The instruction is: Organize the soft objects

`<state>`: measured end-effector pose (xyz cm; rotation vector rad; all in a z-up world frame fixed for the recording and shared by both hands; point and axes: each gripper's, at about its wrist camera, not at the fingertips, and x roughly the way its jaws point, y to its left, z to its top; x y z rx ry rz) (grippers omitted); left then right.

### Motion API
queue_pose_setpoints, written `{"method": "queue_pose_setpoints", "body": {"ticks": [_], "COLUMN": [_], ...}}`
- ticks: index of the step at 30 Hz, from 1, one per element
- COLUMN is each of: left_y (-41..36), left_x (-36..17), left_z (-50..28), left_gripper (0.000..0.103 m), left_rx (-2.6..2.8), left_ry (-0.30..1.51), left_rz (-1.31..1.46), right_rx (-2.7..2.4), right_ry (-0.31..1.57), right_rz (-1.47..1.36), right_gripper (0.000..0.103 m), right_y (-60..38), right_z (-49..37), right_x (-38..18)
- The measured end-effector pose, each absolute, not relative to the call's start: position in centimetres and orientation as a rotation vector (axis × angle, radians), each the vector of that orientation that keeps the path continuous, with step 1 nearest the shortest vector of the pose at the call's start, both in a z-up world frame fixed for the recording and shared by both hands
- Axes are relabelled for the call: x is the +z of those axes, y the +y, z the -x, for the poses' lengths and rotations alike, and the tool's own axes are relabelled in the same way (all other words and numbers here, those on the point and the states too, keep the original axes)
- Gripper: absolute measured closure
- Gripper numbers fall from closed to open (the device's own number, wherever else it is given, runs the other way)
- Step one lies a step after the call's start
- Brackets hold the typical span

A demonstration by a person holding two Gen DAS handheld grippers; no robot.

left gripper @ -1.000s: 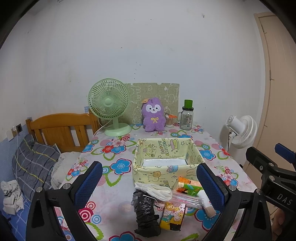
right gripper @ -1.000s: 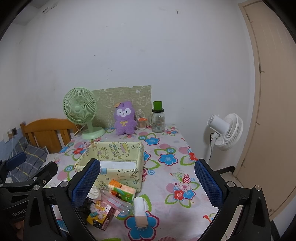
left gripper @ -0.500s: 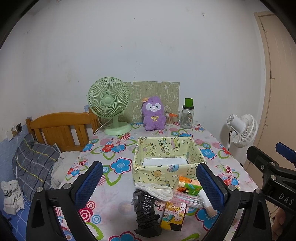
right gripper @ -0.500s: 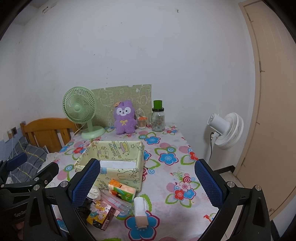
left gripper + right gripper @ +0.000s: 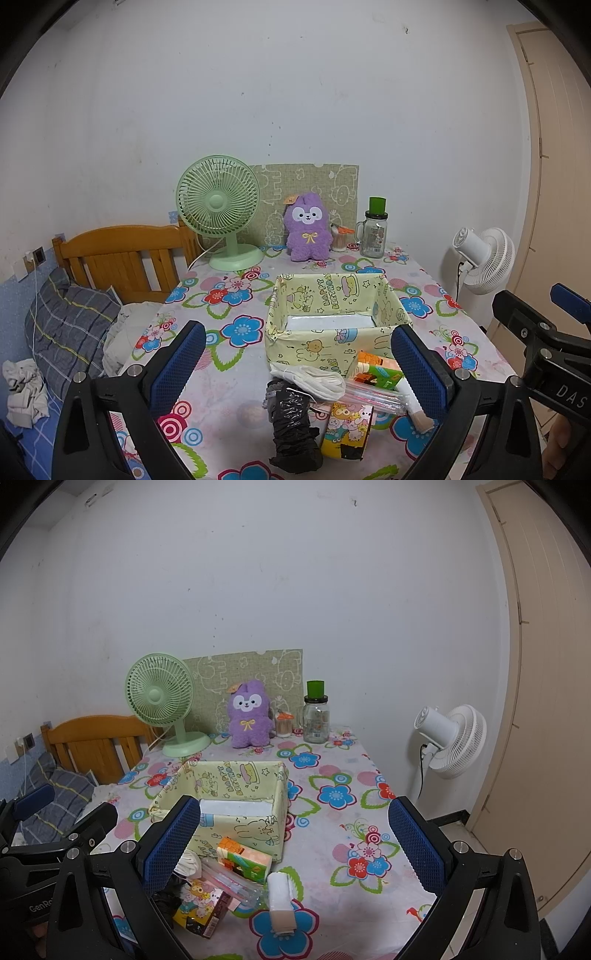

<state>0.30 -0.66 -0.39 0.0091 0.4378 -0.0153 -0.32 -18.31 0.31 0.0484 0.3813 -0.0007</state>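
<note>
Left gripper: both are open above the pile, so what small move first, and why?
Probably lower the left gripper onto the white cord bundle. It lies on top of the pile, just in front of the yellow box, between the open jaws. The right gripper holds nothing either.

Home bedroom: wooden bed (image 5: 122, 254) beside floral table (image 5: 236, 369).

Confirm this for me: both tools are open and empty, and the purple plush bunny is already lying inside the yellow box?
Not quite. The purple plush bunny stands against the back board, behind the yellow box, as the left wrist view shows. Both the left tool and right tool are open and empty.
</note>
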Motion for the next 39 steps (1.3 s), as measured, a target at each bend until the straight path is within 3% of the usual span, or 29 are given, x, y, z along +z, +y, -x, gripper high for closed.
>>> {"method": "queue_pose_setpoints", "body": {"ticks": [39], "left_y": [-0.83], "left_x": [-1.11], "left_z": [-0.84], "left_gripper": [0.009], "left_rx": [-0.017], "left_ry": [0.457], "left_rz": [-0.015], "right_rx": [0.017], "right_ry": [0.409], "right_rz": [-0.061], "right_gripper": [0.0], "right_y": [-18.23], "right_z": [-0.2], "right_x": [-0.42]}}
